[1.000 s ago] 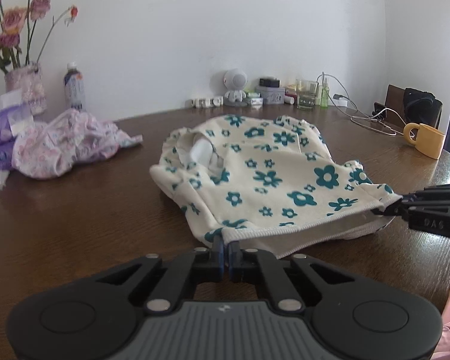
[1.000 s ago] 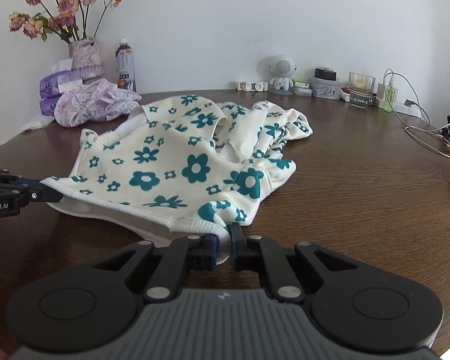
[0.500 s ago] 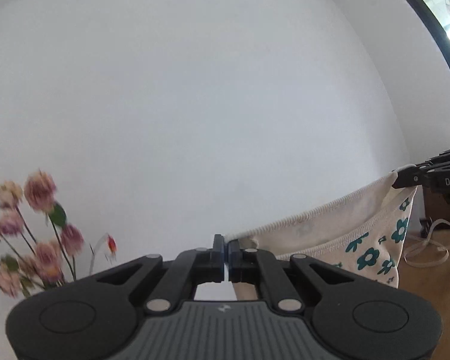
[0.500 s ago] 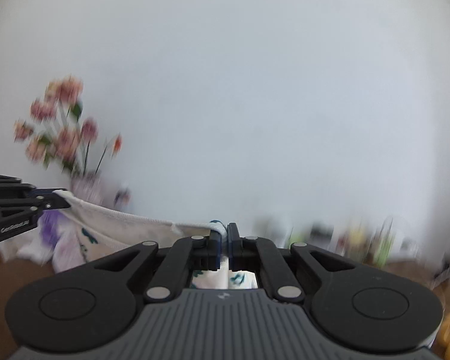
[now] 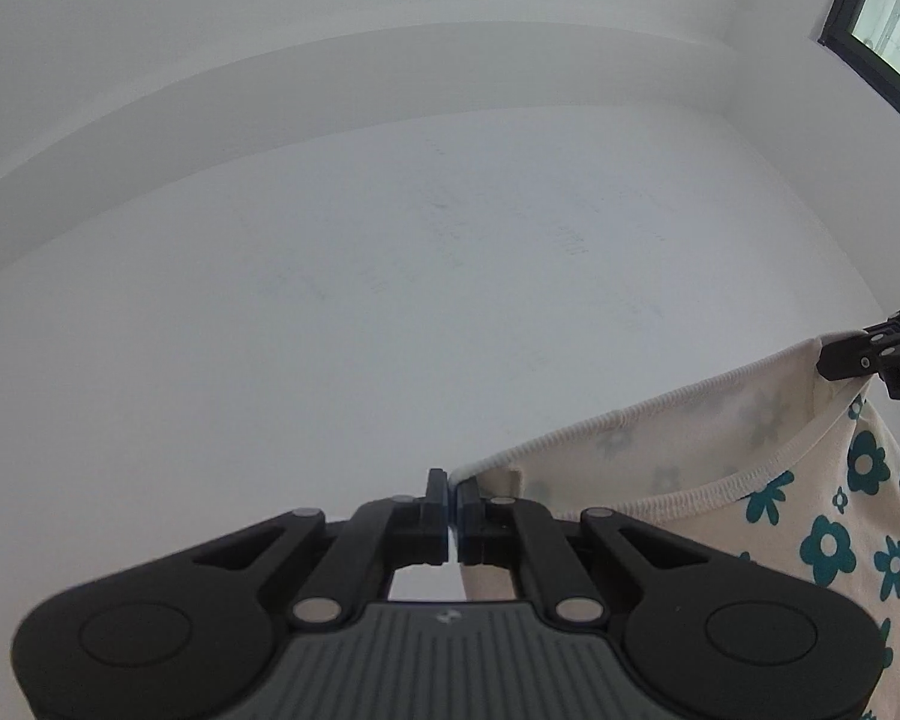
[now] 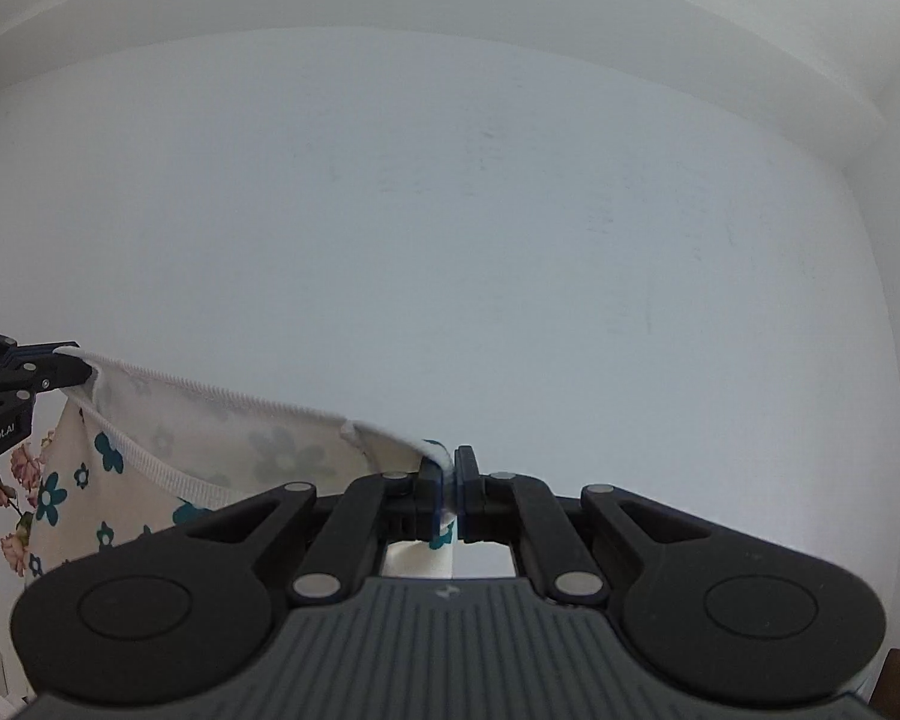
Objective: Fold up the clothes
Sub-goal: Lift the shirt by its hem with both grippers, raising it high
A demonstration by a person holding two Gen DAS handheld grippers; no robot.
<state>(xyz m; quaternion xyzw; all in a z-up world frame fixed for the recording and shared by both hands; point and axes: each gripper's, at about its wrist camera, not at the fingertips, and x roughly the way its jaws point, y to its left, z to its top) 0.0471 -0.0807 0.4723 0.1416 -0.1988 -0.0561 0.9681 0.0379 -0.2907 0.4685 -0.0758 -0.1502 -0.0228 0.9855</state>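
Your left gripper is clamped on one end of the top's ribbed hem, and your right gripper is pinched on the other end, so the hem runs taut between them. Both cameras tilt up at the white wall, and no table is in view. The top hangs in the air below the hem, cream with teal flowers, its two layers parted a little at the opening (you can see the paler inside face). Nothing here shows a crease or a folded panel, so you cannot call any fold made; the cloth is spread by its hem and hanging free. That fits either a shake-out before laying it flat or a lift to bring it over on itself. The folding itself appears to lie ahead. A few pink flowers peek past the cloth's left edge.
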